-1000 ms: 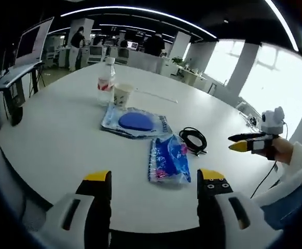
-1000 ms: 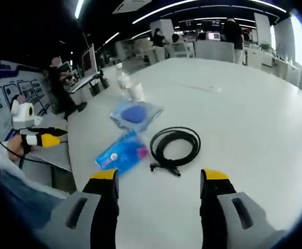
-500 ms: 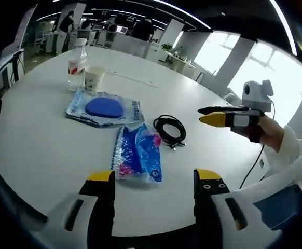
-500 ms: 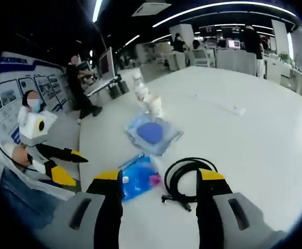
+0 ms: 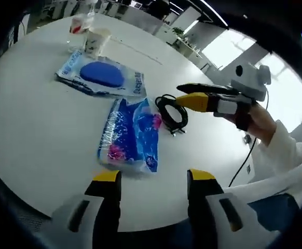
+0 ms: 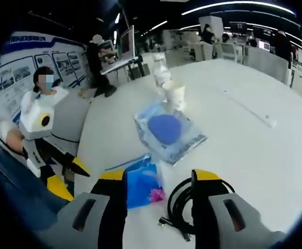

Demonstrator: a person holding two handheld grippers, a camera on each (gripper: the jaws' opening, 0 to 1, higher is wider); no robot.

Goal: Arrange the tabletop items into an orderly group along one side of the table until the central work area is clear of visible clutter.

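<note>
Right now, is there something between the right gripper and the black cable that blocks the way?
Nothing visible blocks it. In the right gripper view, the black cable lies on the white table just ahead of the open right gripper. The blue packet lies beside the cable, not in front of it.

Items lie on a white round table point(image 5: 31, 129).

Blue snack packet point(image 5: 129, 136): flat, crinkled, pink print at its near end; just ahead of the left gripper point(image 5: 150, 177), between its parted jaws' line.

Black coiled cable point(image 5: 172, 113): flat, just right of the packet, directly under the right gripper point(image 5: 184, 94) tips, whose jaws are apart.

Clear pouch with blue disc point(image 5: 100, 76): flat, farther ahead, left.

Paper cup point(image 5: 96, 40) and water bottle point(image 5: 79, 23): upright, side by side, farthest out.

In the right gripper view: cable point(image 6: 184, 201), packet point(image 6: 143, 182), pouch point(image 6: 167, 130).
</note>
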